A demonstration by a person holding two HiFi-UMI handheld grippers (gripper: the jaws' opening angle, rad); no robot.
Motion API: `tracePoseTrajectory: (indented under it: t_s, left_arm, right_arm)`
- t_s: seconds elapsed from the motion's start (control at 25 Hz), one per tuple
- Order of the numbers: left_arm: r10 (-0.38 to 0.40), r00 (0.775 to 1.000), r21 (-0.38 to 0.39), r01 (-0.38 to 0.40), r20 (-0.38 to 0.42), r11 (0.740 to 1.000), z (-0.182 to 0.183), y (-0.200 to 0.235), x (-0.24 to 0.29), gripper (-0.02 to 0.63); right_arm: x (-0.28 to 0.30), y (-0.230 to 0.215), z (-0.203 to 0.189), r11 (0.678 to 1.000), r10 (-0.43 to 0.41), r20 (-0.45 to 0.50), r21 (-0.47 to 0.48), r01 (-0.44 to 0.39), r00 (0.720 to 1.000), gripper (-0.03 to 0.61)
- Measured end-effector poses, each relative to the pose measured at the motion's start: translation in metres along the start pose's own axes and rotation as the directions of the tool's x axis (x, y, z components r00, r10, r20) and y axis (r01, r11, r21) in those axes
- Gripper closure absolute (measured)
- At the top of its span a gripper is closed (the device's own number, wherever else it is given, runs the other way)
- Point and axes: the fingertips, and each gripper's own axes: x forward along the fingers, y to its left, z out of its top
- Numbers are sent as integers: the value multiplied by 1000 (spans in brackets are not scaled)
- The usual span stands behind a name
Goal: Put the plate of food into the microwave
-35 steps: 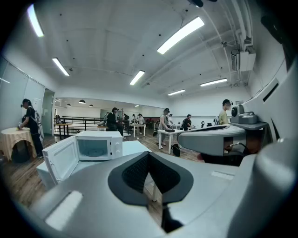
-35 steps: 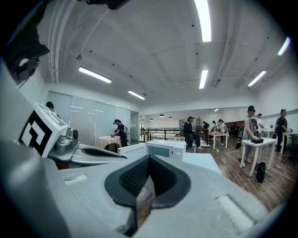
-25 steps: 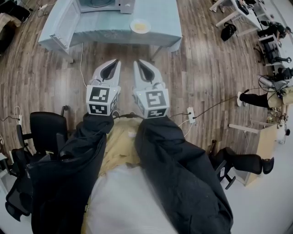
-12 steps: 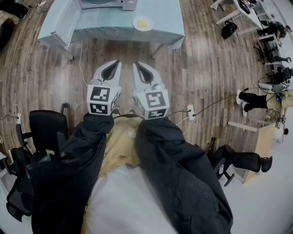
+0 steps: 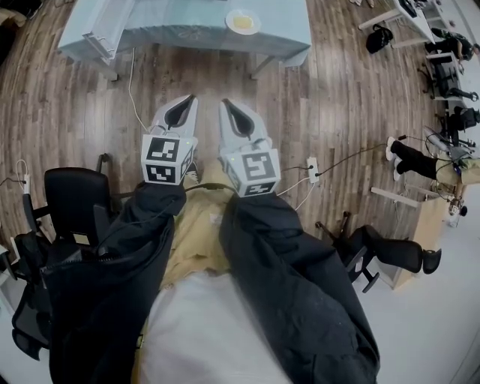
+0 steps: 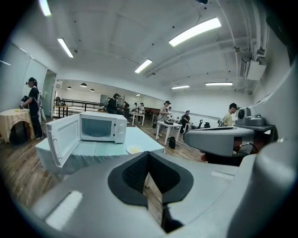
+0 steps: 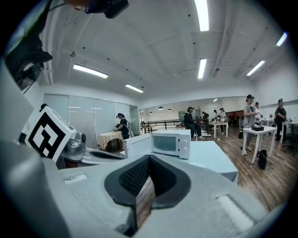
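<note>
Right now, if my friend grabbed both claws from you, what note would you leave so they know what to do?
Left claw: shut, empty.
Right claw: shut, empty.
Both are held out over the wood floor, well short of the table.
Plate of food: on the blue-covered table, near its front edge.
Microwave: on the same table, with its door swung open.
Done: the door is open; the plate is not yet touched.
Left: walk up, pick up the plate and set it inside the microwave.
</note>
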Motion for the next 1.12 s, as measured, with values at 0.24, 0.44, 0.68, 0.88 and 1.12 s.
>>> tracePoseTrajectory:
  t_s: [0.24,0.44,0.68,0.88,1.12]
  left_arm:
    - [15,1000,-14,-16,-17,1000,-1,12,19,613]
    - [42,999,4,-41,-14,999,22,23,62,614]
    - [51,999,34,-52,14,998,53,22,100,612]
    - [46,999,52,-46,-2,998,63,14,135,613]
    - [46,998,54,-44,-38,998,64,9,175,612]
  right_arm:
    - [18,-16,-8,1000,-2,-31,-5,2,1000,581]
    - [52,-53,3,1000,19,-18,-11,-19,1000,581]
    - [76,-83,31,997,66,20,-29,-66,998,581]
    - [92,-112,30,995,96,6,-21,-96,995,581]
    - [109,-139,17,989,148,-34,-7,-149,988,581]
